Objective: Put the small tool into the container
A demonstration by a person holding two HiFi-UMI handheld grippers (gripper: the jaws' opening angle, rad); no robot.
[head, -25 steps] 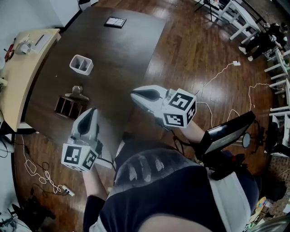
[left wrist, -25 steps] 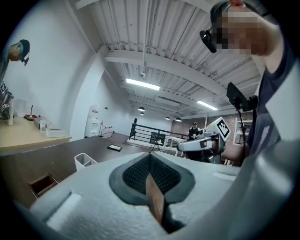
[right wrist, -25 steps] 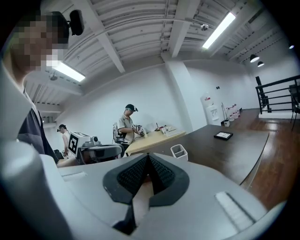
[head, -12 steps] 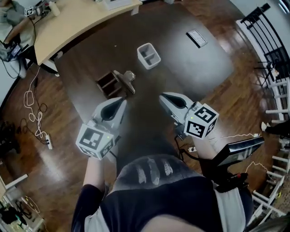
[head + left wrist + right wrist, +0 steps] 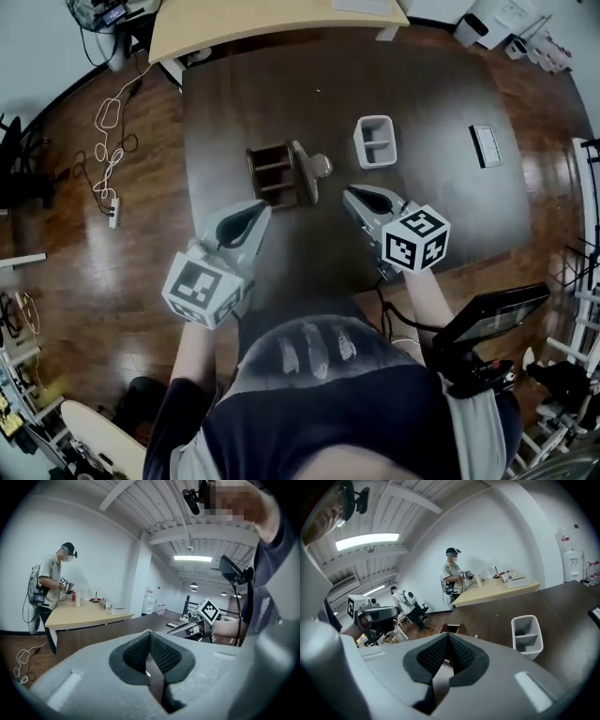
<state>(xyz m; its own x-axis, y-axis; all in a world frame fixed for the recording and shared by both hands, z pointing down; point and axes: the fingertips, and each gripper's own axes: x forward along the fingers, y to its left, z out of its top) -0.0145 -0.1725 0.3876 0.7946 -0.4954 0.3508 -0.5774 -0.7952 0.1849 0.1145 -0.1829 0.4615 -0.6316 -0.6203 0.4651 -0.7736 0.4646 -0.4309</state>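
A dark tabletop (image 5: 234, 103) fills the upper middle of the head view, with a flat dark-framed slab (image 5: 486, 145) lying near its right edge. A pale wooden desk (image 5: 272, 17) stands at the top edge. At upper left, a white cable (image 5: 108, 112) and a power strip (image 5: 113, 212) lie on the wood floor (image 5: 84, 272)

on the surface (image 5: 234, 103), a two-part box (image 5: 272, 173) sits left of centre, with the small tool (image 5: 317, 169) just beside its right side. the container (image 5: 376, 141) stands right of the tool, apart from it. a flat slab (image 5: 486, 145) lies further right. nearer the person, the left tongs (image 5: 261, 210) are before the box and the right tongs (image 5: 350, 194) before the container. a desk (image 5: 272, 19) stands behind the surface.
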